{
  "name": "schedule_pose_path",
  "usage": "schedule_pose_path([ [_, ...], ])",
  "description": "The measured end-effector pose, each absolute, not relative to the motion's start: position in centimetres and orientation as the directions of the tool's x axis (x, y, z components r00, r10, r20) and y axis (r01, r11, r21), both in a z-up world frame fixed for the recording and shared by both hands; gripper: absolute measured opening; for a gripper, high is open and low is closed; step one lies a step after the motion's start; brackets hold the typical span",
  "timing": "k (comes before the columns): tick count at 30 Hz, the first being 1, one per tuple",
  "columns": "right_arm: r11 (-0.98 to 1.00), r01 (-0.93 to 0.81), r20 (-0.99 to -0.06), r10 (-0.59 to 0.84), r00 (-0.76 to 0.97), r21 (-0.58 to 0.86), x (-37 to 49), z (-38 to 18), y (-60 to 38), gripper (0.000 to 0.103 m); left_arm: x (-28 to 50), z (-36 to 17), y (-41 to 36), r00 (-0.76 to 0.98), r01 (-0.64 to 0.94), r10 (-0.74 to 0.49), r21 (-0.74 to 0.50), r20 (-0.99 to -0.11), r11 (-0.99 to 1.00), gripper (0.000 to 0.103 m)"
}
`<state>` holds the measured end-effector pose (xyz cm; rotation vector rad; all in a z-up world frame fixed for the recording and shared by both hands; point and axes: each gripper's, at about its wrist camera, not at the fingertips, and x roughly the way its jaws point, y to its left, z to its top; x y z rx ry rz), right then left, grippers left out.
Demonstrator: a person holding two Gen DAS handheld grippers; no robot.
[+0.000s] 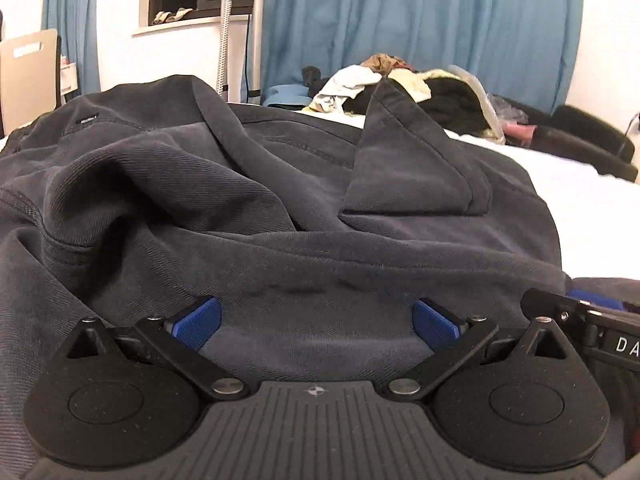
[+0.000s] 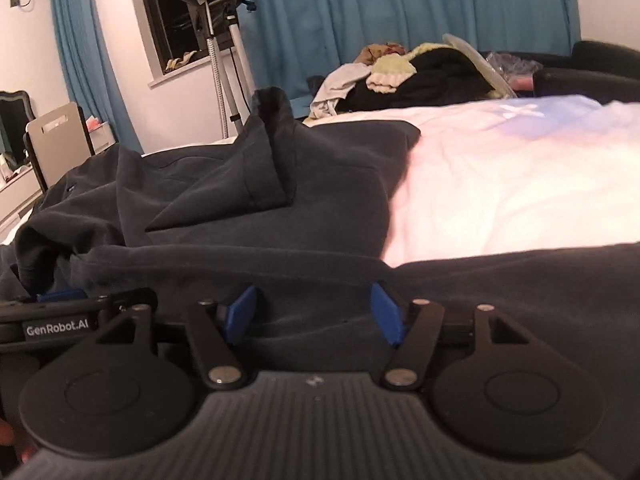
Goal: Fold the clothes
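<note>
White bed [image 2: 520, 184] under blue curtains [image 1: 400, 20], clothes pile [image 1: 400, 84] at far end. Dark garment [image 1: 240, 200] crumpled across bed near both grippers. Left gripper [image 1: 316, 322] jaws wide apart, empty, over fabric. Right gripper [image 2: 314, 314] jaws apart, nothing pinched.

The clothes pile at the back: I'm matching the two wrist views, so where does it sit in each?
Left wrist: clothes pile upper middle-right, behind the dark garment.
Right wrist: clothes pile upper middle, beyond the white sheet.
Shared landmark: blue curtain directly behind it.
</note>
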<state>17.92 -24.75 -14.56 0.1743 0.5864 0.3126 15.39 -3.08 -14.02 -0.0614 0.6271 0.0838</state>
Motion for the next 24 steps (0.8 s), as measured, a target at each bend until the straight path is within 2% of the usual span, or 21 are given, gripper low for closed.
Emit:
schedule_pose_path([
  [7, 0.934, -0.263, -0.509, 0.352, 0.786, 0.241, 17.7, -14.9, -24.4, 0.077, 15.7, -14.2, -3.7, 0.814, -0.084, 0.078, 0.017, -0.576, 0.996, 0.103],
  [18, 0.935, -0.278, -0.518, 0.354, 0.779, 0.221, 18.0, -15.0, -23.7, 0.085, 15.8, -14.2, -3.8, 0.813, -0.084, 0.08, 0.019, -0.577, 0.996, 0.103],
  [24, 0.934, -0.28, -0.518, 0.356, 0.778, 0.221, 17.9, -15.0, -23.7, 0.086, 15.7, -14.2, -3.7, 0.815, -0.083, 0.077, 0.017, -0.575, 0.996, 0.103],
])
